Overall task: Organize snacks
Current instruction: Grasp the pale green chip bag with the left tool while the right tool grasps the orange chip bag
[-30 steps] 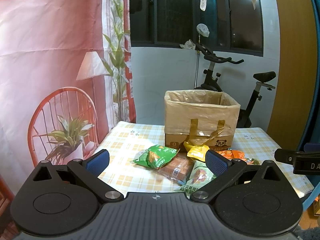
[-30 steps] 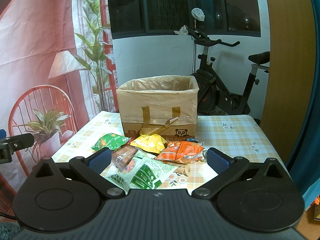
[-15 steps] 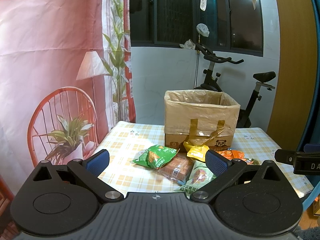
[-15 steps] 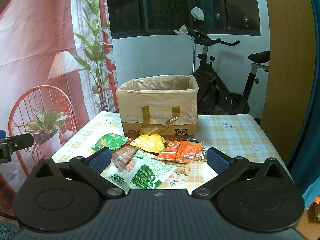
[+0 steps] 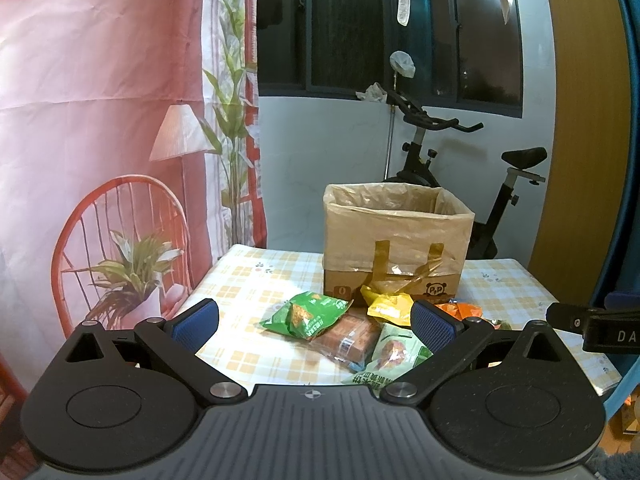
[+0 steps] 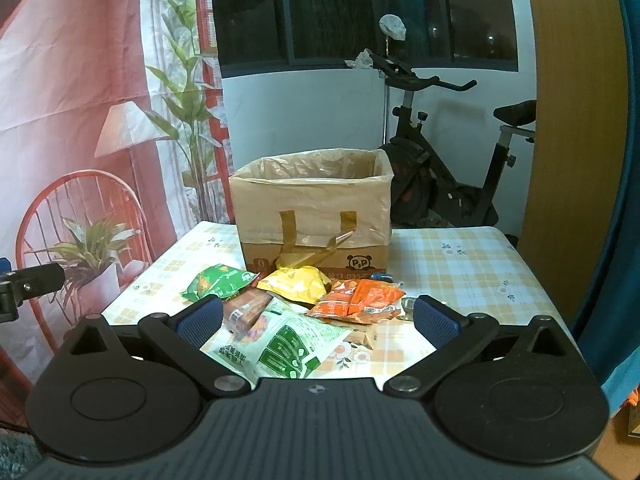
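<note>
A pile of snack packets lies on the checked tablecloth in front of a brown paper bag [image 5: 394, 236] [image 6: 314, 210] that stands open. The pile holds a green packet [image 5: 306, 314] [image 6: 218, 282], a yellow packet [image 5: 390, 304] [image 6: 294, 284], orange packets [image 6: 360, 298], a brown bar [image 5: 346, 338] [image 6: 246, 310] and a large white-green packet [image 6: 284, 350] [image 5: 394, 354]. My left gripper [image 5: 314, 326] is open and empty, short of the pile. My right gripper [image 6: 316, 318] is open and empty, above the pile's near side.
The table [image 6: 460, 276] has edges at left, right and front. An exercise bike [image 6: 448, 184] stands behind it. A pink printed backdrop [image 5: 100, 140] hangs at the left and a wooden panel [image 6: 572, 120] stands at the right.
</note>
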Demonstrator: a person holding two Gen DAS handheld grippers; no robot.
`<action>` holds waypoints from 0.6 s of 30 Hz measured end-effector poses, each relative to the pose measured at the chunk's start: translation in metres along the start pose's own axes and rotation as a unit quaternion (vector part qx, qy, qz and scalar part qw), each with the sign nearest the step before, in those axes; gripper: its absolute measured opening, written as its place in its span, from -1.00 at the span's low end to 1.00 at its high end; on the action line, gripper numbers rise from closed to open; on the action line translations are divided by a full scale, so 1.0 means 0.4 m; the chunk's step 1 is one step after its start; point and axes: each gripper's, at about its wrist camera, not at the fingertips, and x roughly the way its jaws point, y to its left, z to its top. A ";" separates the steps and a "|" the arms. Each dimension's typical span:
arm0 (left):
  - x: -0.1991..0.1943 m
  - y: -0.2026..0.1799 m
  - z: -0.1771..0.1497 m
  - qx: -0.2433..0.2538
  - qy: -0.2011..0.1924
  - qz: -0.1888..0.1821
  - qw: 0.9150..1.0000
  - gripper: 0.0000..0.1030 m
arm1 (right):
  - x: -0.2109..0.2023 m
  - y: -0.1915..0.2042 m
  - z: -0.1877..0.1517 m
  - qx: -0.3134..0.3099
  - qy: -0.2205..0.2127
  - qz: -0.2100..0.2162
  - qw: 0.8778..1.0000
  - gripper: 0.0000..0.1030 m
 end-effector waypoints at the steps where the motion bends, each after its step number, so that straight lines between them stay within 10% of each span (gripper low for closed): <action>1: 0.001 0.001 -0.001 -0.001 0.000 0.000 1.000 1.00 | 0.001 -0.002 0.002 0.001 0.001 0.000 1.000 1.00; 18: 0.196 0.094 -0.014 -0.065 0.020 -0.012 0.998 0.98 | 0.122 -0.073 0.005 0.013 -0.015 -0.002 1.000 1.00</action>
